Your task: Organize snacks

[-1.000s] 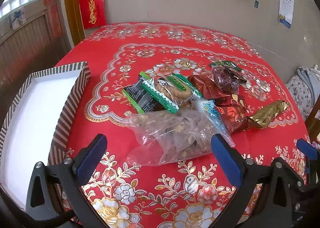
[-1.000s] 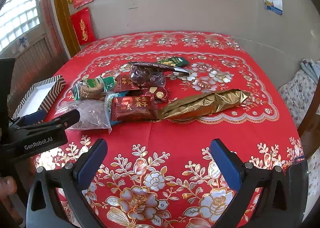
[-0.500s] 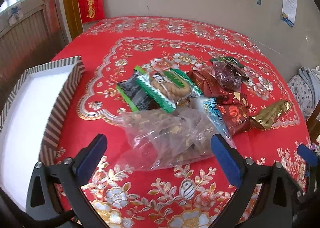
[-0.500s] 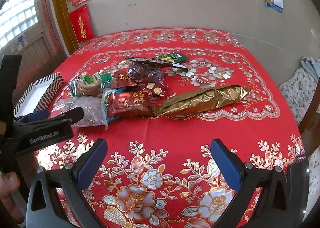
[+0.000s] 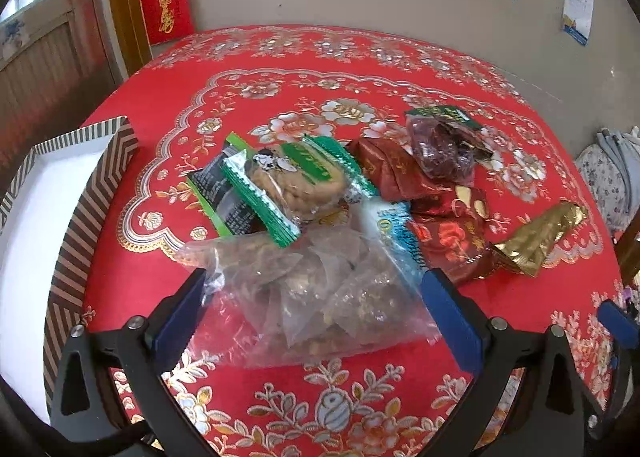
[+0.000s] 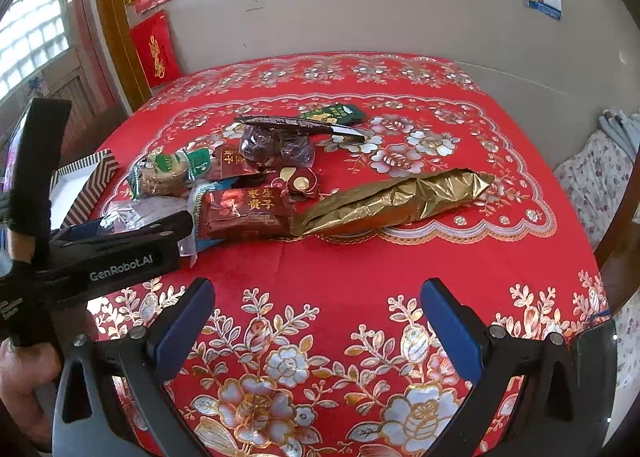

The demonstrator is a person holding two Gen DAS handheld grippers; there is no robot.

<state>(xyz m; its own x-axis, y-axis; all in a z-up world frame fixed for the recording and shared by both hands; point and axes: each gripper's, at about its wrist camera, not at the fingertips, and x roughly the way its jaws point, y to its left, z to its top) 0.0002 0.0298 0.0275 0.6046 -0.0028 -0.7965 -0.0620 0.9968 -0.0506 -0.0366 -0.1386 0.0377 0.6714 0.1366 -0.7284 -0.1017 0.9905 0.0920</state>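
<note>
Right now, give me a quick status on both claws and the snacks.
Left claw open, straddling the clear bag. Right claw open, empty, over bare cloth. Striped box left of the pile, nothing blocking it.

Clear crinkled plastic bag (image 5: 316,293) — shiny gold foil packet (image 6: 396,197).

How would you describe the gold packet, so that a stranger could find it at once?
Start from the red flowered tablecloth and find the heap of snacks in its middle. At the right end of that heap, touching the dark red packet with gold characters, lies the gold packet. It alone is long, crinkled shiny gold foil without printing.
</note>
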